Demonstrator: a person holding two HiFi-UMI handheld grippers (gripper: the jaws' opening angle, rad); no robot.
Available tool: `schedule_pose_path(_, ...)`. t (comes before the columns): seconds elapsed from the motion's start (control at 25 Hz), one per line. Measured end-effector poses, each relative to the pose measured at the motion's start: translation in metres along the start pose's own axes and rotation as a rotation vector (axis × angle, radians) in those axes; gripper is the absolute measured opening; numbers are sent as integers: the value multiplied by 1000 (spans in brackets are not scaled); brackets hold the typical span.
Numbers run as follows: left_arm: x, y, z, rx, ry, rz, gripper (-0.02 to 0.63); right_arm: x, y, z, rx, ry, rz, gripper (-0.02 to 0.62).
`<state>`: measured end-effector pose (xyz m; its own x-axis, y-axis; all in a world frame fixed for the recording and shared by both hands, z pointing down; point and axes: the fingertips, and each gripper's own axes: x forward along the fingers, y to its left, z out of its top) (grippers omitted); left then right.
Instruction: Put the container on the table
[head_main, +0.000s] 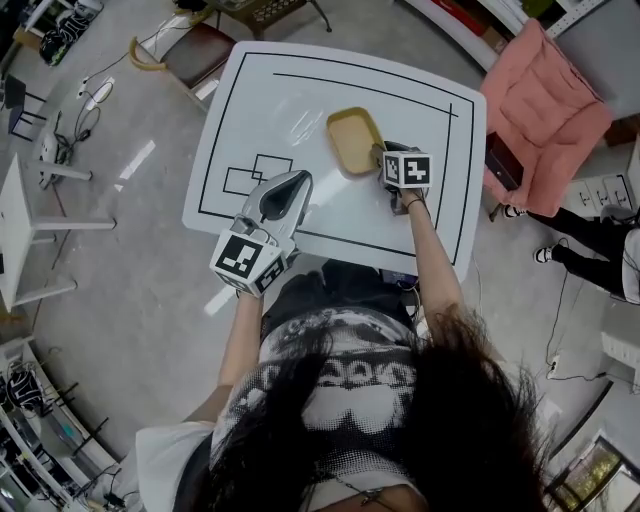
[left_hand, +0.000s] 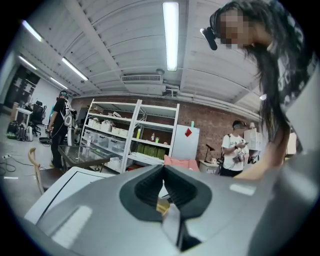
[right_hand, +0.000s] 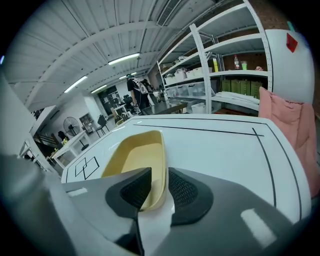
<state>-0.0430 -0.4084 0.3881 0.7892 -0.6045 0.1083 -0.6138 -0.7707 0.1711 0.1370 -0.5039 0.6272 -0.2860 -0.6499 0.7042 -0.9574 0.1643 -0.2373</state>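
A shallow yellow container (head_main: 355, 138) rests on the white table (head_main: 290, 95) inside its black outline, right of centre. My right gripper (head_main: 384, 156) reaches its near right end. In the right gripper view the container (right_hand: 132, 160) has its near rim between the jaws of the right gripper (right_hand: 159, 187), which stand open, with a gap at the right pad. My left gripper (head_main: 298, 180) hovers over the table's near edge, left of the container, its jaws shut on nothing. The left gripper (left_hand: 164, 172) points level, with a sliver of yellow showing below its pads.
Black squares (head_main: 256, 172) are drawn on the table's left part. A pink padded chair (head_main: 545, 110) stands right of the table, a brown stool (head_main: 200, 50) beyond its far left corner. Shelving (left_hand: 130, 135) and two standing people (left_hand: 235, 150) lie farther off.
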Motion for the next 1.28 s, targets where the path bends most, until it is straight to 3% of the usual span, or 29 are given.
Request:
schedule_pose_path(0.32, -11, 4, 2, 0, -4, -5, 0, -41, 20, 18, -95, -92, 0, 103)
schedule_pose_path(0.76, -39, -10, 1, 13, -10, -42, 0, -147, 109, 34, -148, -323, 109, 91)
schedule_pose_path(0.96, -63, -22, -3, 27, 1, -59, 0, -190, 146, 28, -149, -405, 122, 87)
schedule_pose_path(1.28, -119, -45, -14, 22, 6, -88, 0, -232, 204, -12, -135, -444, 141, 78)
